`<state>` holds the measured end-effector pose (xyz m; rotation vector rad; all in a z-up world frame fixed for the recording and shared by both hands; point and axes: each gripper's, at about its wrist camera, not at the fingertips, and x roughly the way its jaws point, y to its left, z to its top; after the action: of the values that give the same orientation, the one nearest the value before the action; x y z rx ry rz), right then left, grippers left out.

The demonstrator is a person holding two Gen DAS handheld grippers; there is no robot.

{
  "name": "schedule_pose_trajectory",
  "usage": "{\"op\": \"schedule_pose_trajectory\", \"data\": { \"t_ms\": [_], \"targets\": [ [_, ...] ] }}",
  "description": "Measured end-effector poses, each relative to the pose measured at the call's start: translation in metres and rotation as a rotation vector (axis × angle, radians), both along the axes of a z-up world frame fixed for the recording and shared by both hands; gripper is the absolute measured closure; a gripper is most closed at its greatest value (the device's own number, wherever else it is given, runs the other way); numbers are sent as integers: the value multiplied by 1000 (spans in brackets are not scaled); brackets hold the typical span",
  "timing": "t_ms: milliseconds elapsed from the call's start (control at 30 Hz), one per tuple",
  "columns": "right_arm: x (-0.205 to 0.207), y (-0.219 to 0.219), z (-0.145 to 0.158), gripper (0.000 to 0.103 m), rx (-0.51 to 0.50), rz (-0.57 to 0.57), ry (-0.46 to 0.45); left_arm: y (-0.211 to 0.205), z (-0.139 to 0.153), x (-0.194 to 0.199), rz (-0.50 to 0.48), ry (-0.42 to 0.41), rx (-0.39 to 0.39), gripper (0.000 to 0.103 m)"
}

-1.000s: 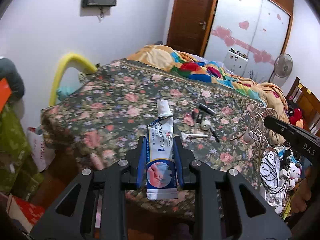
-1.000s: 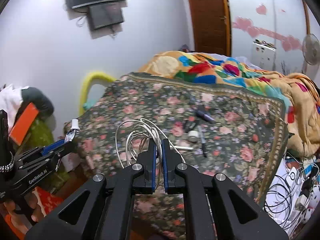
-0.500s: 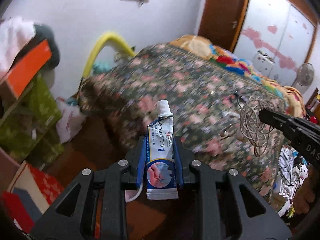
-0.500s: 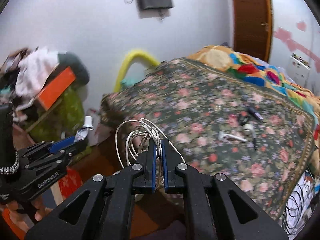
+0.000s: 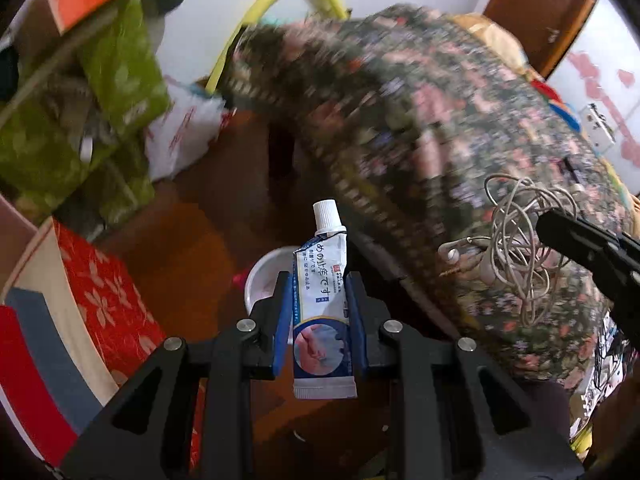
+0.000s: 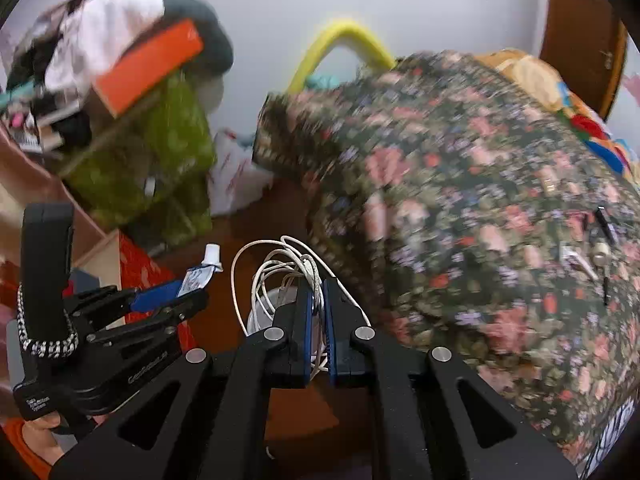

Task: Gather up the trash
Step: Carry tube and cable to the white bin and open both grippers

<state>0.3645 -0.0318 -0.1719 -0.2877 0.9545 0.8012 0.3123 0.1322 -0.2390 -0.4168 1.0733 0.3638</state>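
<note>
My left gripper [image 5: 319,280] is shut on a white and blue tube [image 5: 323,304] with a white cap, held upright above the brown floor. It also shows in the right wrist view [image 6: 188,284] at the left. My right gripper [image 6: 316,284] is shut on a tangle of white earphone cable [image 6: 280,276], which also shows in the left wrist view [image 5: 516,248] at the right. A white round bin [image 5: 260,276] stands on the floor right behind the tube, mostly hidden. Its rim [image 6: 256,316] peeks out behind the cable.
The bed with a dark floral cover [image 5: 460,128] fills the right side, with small items [image 6: 596,252] lying on it. Green bags [image 5: 96,92], an orange box [image 6: 148,64] and a red patterned box [image 5: 108,304] crowd the left. A yellow hoop [image 6: 344,40] leans on the wall.
Both grippers have swung left and down, away from the bed top and towards the floor. The white bin has come into view under them. Both still hold their items.
</note>
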Motion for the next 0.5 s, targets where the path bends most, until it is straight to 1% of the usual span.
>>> {"op": "schedule_pose_trajectory", "data": {
  "t_ms": [67, 133, 167, 300, 400, 467, 500],
  "targets": [
    [1, 17, -18, 97, -34, 26, 33, 9, -16, 2, 14, 32, -31, 77],
    [4, 31, -32, 97, -62, 46, 67, 18, -30, 4, 28, 47, -67, 77],
    [6, 38, -42, 97, -76, 58, 89, 19, -33, 6, 31, 53, -74, 77],
    [11, 58, -63, 97, -88, 78, 150, 28, -46, 11, 32, 73, -79, 77],
    [18, 68, -72, 97, -82, 87, 197, 34, -49, 16, 27, 77, -81, 77],
    [21, 72, -75, 95, -80, 100, 219, 38, -51, 20, 30, 87, -73, 77],
    [23, 73, -76, 89, -86, 104, 226, 41, -51, 21, 32, 89, -69, 77]
  ]
}}
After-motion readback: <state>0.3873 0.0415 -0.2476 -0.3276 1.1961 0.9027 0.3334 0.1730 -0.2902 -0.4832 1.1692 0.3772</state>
